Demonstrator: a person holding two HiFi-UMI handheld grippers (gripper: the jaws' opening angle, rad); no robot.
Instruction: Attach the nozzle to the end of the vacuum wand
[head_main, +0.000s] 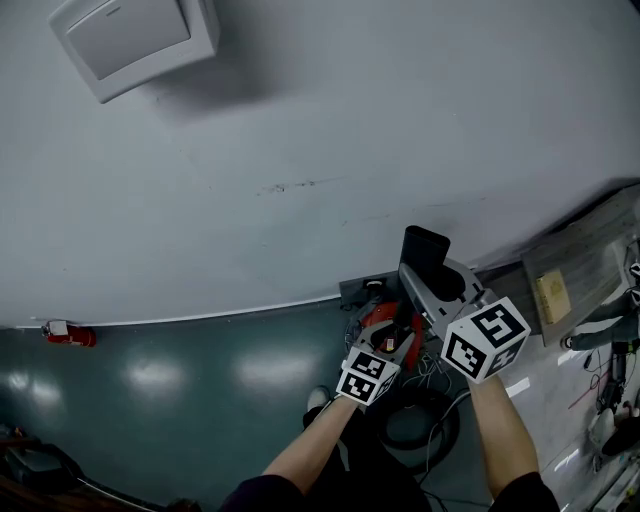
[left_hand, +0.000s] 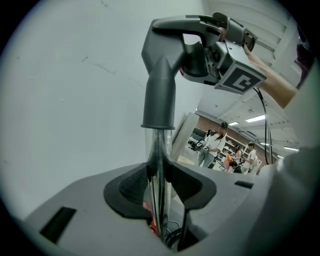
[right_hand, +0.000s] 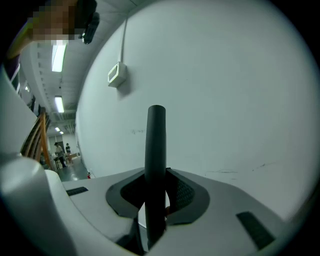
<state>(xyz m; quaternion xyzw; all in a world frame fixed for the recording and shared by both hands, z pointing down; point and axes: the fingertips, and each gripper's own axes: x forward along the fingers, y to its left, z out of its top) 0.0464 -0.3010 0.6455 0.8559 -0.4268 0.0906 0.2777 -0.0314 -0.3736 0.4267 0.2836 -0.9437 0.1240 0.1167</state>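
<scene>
In the left gripper view, my left gripper (left_hand: 159, 186) is shut on a clear wand tube (left_hand: 159, 150) that stands upright between its pads. A grey nozzle (left_hand: 161, 90) sits over the tube's top end with its round cuff and bends right at the top. There my right gripper (left_hand: 220, 36) grips its upper part. In the right gripper view, my right gripper (right_hand: 156, 196) is shut on the dark nozzle stem (right_hand: 155, 150), which sticks up past the jaws. From the head view, the left gripper (head_main: 392, 348) and right gripper (head_main: 440, 288) sit close together over a red vacuum body (head_main: 385, 322), with the nozzle (head_main: 425, 255) above them.
A pale wall fills most of the view, with a white box (head_main: 135, 40) mounted on it. A small red object (head_main: 68, 334) lies at the wall's foot. A black hose coil (head_main: 422, 420) lies on the floor below my hands. A bench (head_main: 575, 265) stands at the right.
</scene>
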